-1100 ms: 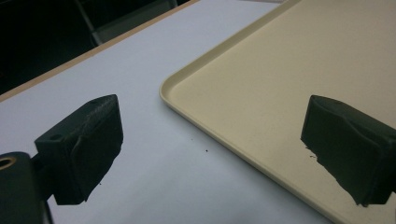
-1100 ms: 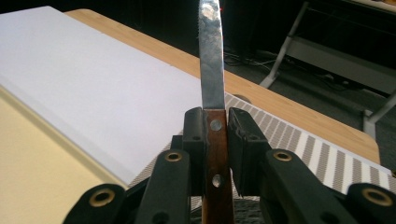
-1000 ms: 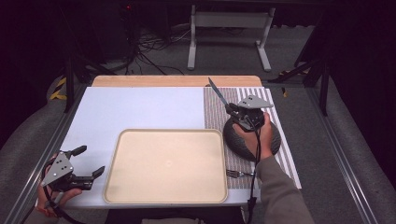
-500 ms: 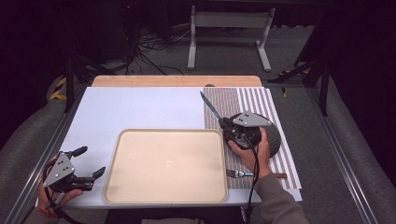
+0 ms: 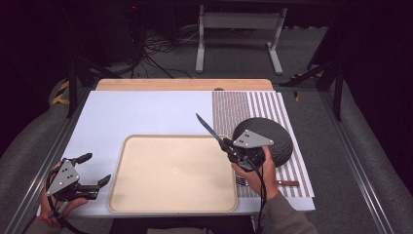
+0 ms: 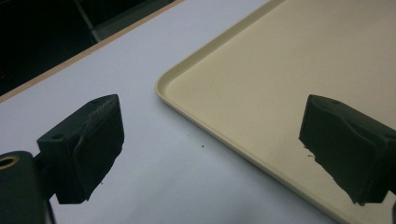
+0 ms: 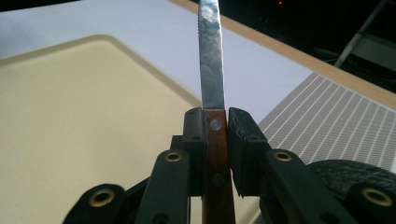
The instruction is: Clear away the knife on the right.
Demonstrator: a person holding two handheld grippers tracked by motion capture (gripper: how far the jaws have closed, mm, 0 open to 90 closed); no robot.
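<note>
Two grippers work over one worktop [image 5: 146, 112]. The right gripper [image 5: 228, 145], held in the person's right hand [image 5: 253, 170], has its fingers [image 7: 194, 140] closed almost fully on the wooden handle of a knife [image 5: 207, 127]; in the right gripper view the handle sits clamped between both pads, rivets showing. The knife's long axis runs straight out of the fingers, its serrated blade [image 7: 210, 60] pointing up and to the left in the high view, its tip over the worktop just beyond the far right corner of the beige tray [image 5: 170, 170]. The tray therefore lies down and to the left of the blade, much nearer the right hand than the left. Behind the right gripper a dark round plate [image 5: 277, 139] rests on a striped mat [image 5: 263, 102]. The left gripper [image 5: 95, 169] stands beside the tray's near left corner, fingers [image 6: 84, 149] wide apart and empty. No brand, label or legible writing appears on any object.
</note>
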